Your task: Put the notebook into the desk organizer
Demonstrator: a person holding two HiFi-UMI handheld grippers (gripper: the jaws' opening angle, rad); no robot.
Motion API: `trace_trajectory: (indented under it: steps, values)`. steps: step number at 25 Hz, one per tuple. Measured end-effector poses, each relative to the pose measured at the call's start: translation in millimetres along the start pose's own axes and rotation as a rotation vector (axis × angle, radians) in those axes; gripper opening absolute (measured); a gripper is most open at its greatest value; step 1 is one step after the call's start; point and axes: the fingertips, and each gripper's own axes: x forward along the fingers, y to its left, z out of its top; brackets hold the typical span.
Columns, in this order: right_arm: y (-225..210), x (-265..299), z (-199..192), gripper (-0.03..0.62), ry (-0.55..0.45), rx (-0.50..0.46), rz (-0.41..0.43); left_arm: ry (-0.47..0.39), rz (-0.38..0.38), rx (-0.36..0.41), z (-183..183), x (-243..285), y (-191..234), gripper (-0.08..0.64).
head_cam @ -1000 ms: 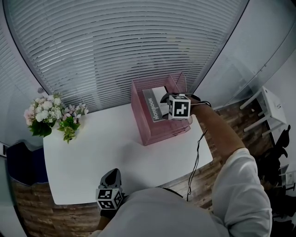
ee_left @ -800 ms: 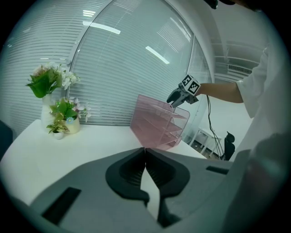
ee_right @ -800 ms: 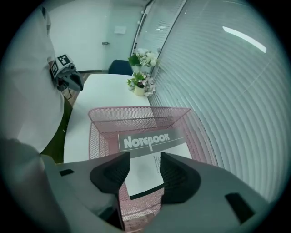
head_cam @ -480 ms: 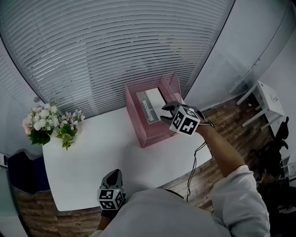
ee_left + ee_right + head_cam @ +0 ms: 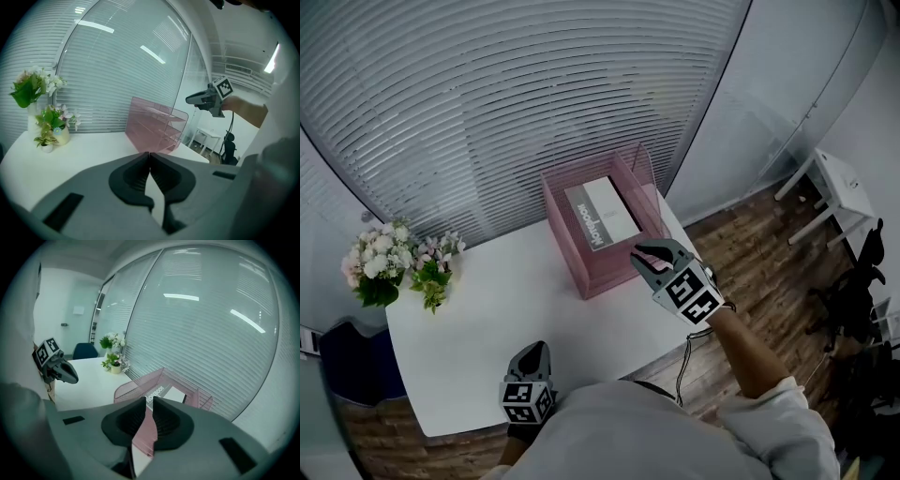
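Observation:
The grey and white notebook (image 5: 602,214) lies flat on top of the pink mesh desk organizer (image 5: 581,274) at the table's far right. My right gripper (image 5: 639,255) hovers in the air just in front of the organizer, off the notebook. Its jaws are closing, a narrow gap is left, and nothing is between them (image 5: 149,401). The right gripper view looks down on the organizer (image 5: 136,385) and the notebook (image 5: 165,392). My left gripper (image 5: 532,352) rests low at the table's near edge, shut and empty (image 5: 149,154).
A vase of white and green flowers (image 5: 389,262) stands at the far left of the white table (image 5: 487,291). Window blinds run close behind the organizer. A white side table (image 5: 834,183) stands on the wood floor to the right, a dark chair (image 5: 342,361) to the left.
My right gripper has pulled back from the notebook on the organizer toward me, and its jaws have narrowed. The notebook stays on the organizer. The left gripper has not moved.

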Motion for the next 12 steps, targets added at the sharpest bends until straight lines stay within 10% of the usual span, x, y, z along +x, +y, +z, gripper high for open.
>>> trace_trajectory:
  steps: [12]
  values:
    - [24.8, -43.1, -22.9, 0.017, -0.103, 0.203, -0.11, -0.007, -0.023, 0.033, 11.2, 7.2, -5.1, 0.01]
